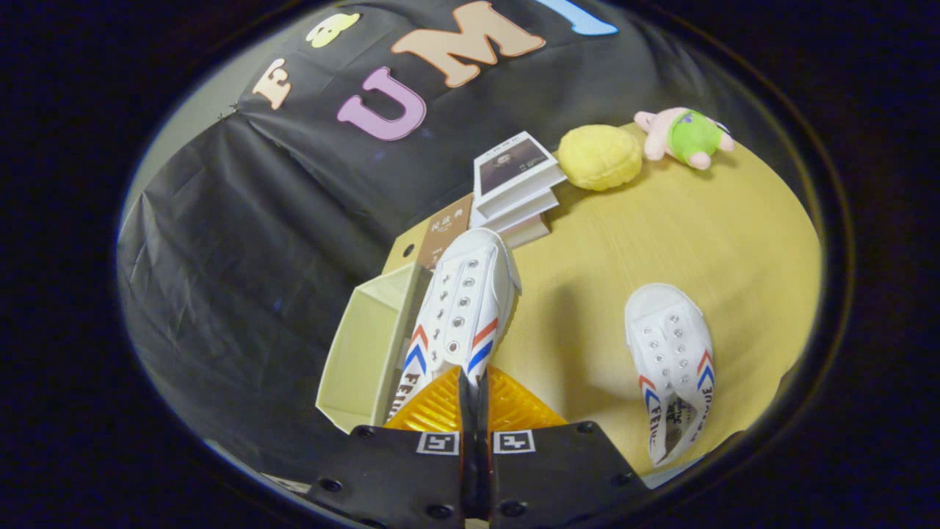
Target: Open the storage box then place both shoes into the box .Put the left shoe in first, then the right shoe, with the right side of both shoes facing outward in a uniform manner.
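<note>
- Black creased cloth wall (242,242) behind.
- Yellow wooden tabletop (661,235), evenly lit, soft shadows.
- Stacked books (514,187), yellow plush (600,156), pink-green plush toy (683,136) at far edge.

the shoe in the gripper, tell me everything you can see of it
The held shoe is a white canvas-looking sneaker with metal eyelets, no laces, and red and blue chevrons on both sides. The gripper has its orange fingers shut on its heel end, toe pointing away. It hangs beside the open storage box, above the yellow table.

Yellow table (661,242) bearing books (514,184), shoe (672,360), two plush toys (598,156).
</note>
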`<action>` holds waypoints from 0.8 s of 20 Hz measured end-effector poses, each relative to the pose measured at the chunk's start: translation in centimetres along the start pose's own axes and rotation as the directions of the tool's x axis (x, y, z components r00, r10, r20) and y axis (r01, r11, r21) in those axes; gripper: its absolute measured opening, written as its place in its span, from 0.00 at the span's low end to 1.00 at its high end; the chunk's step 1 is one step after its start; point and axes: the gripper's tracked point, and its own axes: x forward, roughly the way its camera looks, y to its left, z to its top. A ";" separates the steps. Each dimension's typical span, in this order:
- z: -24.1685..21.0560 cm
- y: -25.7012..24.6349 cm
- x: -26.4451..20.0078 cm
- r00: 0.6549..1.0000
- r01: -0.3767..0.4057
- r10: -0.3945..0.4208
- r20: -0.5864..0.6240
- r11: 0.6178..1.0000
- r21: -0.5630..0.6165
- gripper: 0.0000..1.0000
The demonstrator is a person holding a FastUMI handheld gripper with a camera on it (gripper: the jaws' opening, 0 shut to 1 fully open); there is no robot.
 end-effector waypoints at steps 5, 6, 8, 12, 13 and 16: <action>1.6 5.9 -0.3 0.997 -0.067 0.067 0.027 0.998 -0.023 0.03; 1.7 7.0 -0.2 0.996 -0.078 0.079 0.032 0.997 -0.027 0.03; 1.5 9.1 0.5 0.994 -0.101 0.102 0.029 0.994 -0.038 0.03; -0.5 12.0 3.0 0.992 -0.128 0.128 -0.010 0.992 -0.023 0.03; -1.1 12.5 3.7 0.992 -0.126 0.126 -0.023 0.992 -0.022 0.03; -3.1 13.5 5.7 0.991 -0.119 0.119 -0.057 0.993 -0.009 0.03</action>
